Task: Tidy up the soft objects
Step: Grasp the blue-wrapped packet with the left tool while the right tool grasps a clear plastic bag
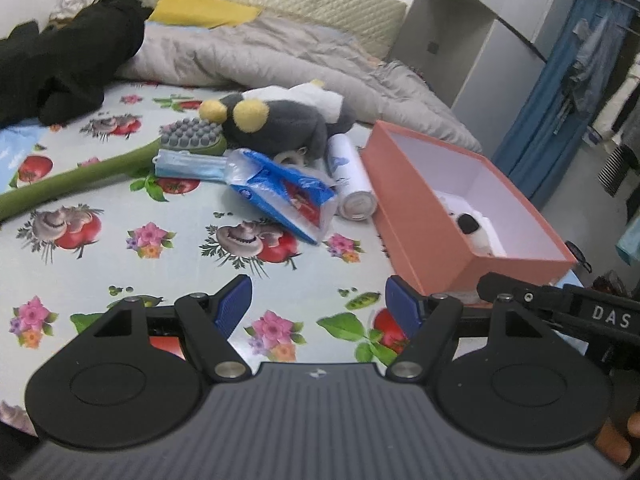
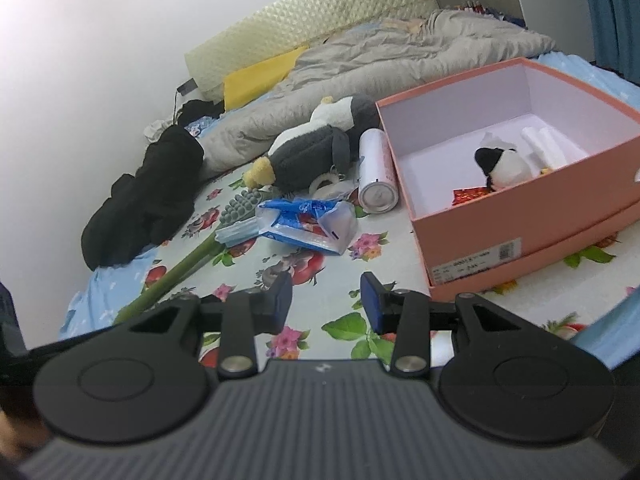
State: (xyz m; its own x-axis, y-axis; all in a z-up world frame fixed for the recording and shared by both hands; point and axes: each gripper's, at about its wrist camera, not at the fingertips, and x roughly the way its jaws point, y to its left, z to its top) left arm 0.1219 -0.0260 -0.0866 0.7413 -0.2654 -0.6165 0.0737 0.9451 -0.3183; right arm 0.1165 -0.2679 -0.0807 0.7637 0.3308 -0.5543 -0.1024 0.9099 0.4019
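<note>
Both tools hang over the near edge of the bed [image 1: 120, 208], angled downward toward the flowered sheet, and neither holds anything. The left gripper [image 1: 319, 307] has its jaws wide apart over bare sheet; the right gripper [image 2: 326, 303] has its jaws partly apart, a narrower gap, also with only sheet between them.

The soft things left to sort lie in a cluster at the middle of the bed: a grey and white plush penguin [image 1: 280, 118] against the rumpled blanket [image 1: 280, 52], with a blue plastic bag [image 1: 286, 196] and a white bottle [image 1: 352, 176] just beside it. The pink box [image 1: 432, 216] sits at the right edge of the bed, open, with a small black and white plush [image 2: 502, 166] already inside.

The next step is probably fetching the penguin. It looks bulky and yielding, so the wider left jaws suit it: go in over the bag, take the body across its middle rather than a foot, and squeeze firmly enough that it doesn't slump out while being carried to the box
</note>
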